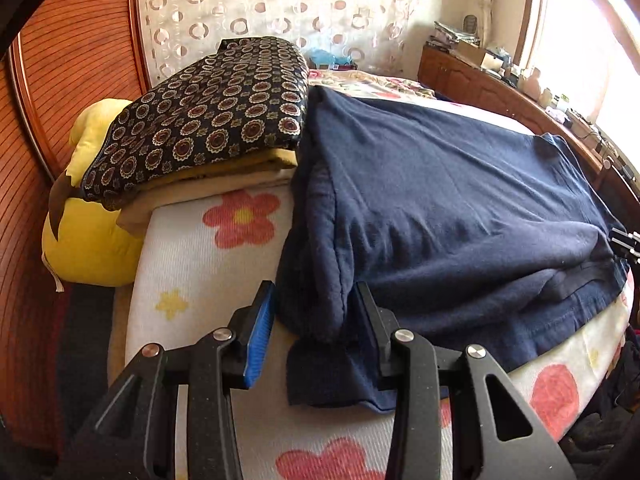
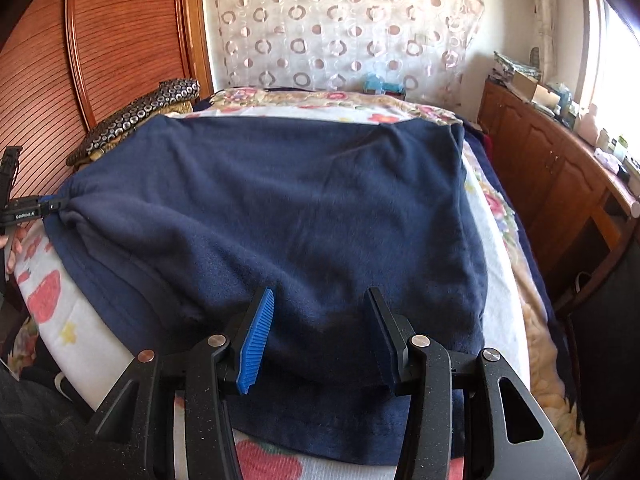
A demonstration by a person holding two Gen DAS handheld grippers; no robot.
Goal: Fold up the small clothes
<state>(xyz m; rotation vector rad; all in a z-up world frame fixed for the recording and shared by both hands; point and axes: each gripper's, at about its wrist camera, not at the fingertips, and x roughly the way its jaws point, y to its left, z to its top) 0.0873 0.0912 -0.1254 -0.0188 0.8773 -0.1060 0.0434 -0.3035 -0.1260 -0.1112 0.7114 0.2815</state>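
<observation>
A navy blue garment (image 1: 440,200) lies spread on the flowered bed cover (image 1: 208,264), folded over so its near edge is doubled. My left gripper (image 1: 314,316) is open, its fingers straddling the garment's near left corner. The same garment fills the right wrist view (image 2: 300,200). My right gripper (image 2: 320,320) is open, fingers either side of a fold at the garment's near edge. The left gripper shows at the far left of the right wrist view (image 2: 52,206), at the garment's left corner.
A stack of folded cloth topped by a dark circle-patterned piece (image 1: 208,120) sits left of the garment, beside a yellow plush pillow (image 1: 88,240). A wooden headboard (image 1: 60,80) is at left. A wooden cabinet with clutter (image 2: 560,160) runs along the right.
</observation>
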